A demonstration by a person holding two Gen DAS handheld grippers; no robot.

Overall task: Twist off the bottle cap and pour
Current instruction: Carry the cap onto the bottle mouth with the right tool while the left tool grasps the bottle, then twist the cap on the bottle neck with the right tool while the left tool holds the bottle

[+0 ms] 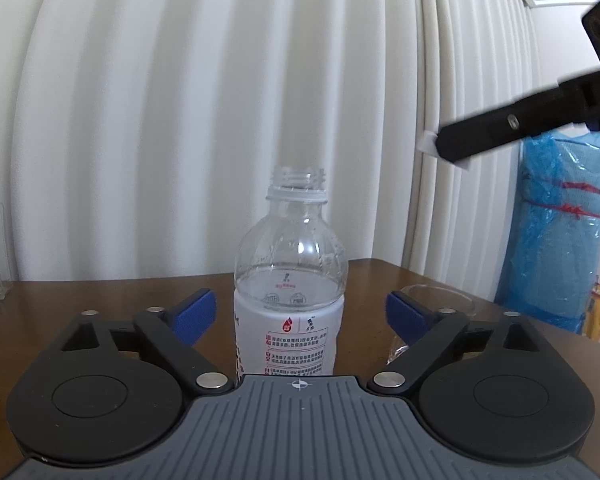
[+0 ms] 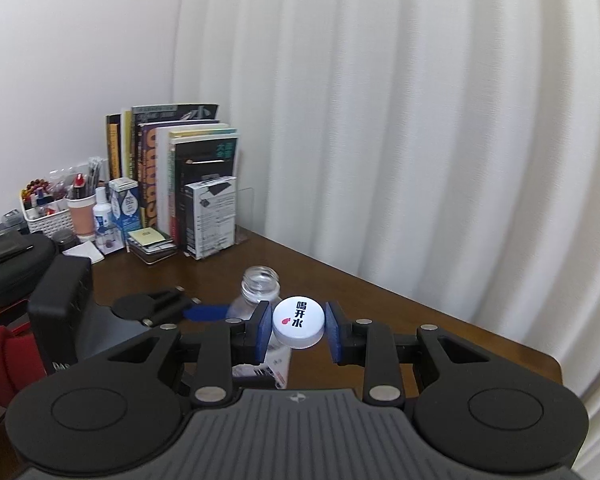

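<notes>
Since the round white plastic cap [image 2: 298, 322] is already pinched in the right gripper [image 2: 298, 326] clear of the threaded neck, the clear plastic water bottle [image 1: 290, 280] stands uncapped on the brown wooden counter [image 1: 100, 292] between the spread left gripper [image 1: 300, 316] pads, untouched, with grasping and pouring outstanding.

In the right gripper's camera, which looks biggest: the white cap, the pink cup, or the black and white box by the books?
Largest to smallest, as they look:
1. Box
2. Cap
3. Pink cup
The cap only looks big because it sits close to the camera, so its real rank is unsure.
</notes>
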